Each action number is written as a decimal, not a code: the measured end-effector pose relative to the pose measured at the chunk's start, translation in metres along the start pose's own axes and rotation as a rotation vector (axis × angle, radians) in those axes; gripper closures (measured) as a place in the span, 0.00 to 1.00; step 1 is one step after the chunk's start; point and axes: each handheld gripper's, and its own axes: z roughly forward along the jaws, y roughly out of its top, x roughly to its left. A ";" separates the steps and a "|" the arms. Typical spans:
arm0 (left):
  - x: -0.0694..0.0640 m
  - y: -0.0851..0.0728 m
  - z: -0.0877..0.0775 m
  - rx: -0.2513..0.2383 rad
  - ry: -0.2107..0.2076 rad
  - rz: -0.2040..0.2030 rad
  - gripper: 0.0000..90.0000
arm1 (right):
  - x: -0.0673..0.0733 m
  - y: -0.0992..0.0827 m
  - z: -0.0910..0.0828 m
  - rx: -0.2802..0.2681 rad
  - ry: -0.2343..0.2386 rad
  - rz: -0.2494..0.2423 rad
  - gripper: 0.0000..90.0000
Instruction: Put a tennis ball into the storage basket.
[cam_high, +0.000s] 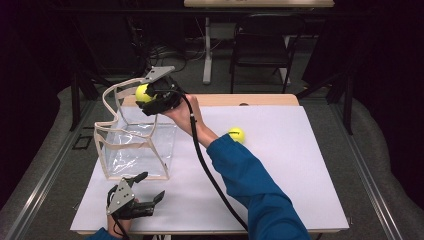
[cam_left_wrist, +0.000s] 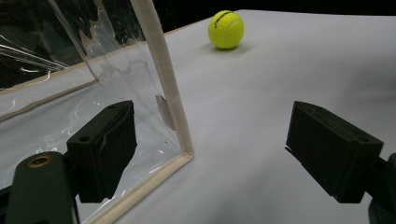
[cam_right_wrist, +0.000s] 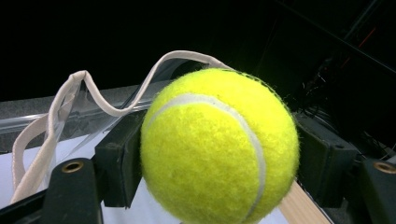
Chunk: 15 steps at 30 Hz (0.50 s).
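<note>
Nearest, at the bench's (cam_high: 280, 200) front left corner, the left hand-held gripper (cam_high: 150, 187) rests spread wide beside the clear plastic bag with cream fabric trim (cam_high: 135, 145). Farther back, the right hand-held gripper (cam_high: 150, 97) pinches a fuzzy yellow tennis ball (cam_high: 142, 93) above the bag's rear rim; it should centre over the mouth before releasing.
</note>
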 end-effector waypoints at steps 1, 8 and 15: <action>0.000 0.000 0.000 -0.001 0.000 -0.001 0.18 | 0.000 0.000 0.000 0.001 0.001 0.000 0.29; 0.000 0.000 0.000 -0.001 0.000 0.002 0.18 | 0.003 0.000 0.004 0.004 0.009 -0.003 0.29; 0.000 0.000 0.000 -0.002 0.000 0.003 0.18 | 0.007 0.001 0.008 0.021 0.018 -0.011 0.29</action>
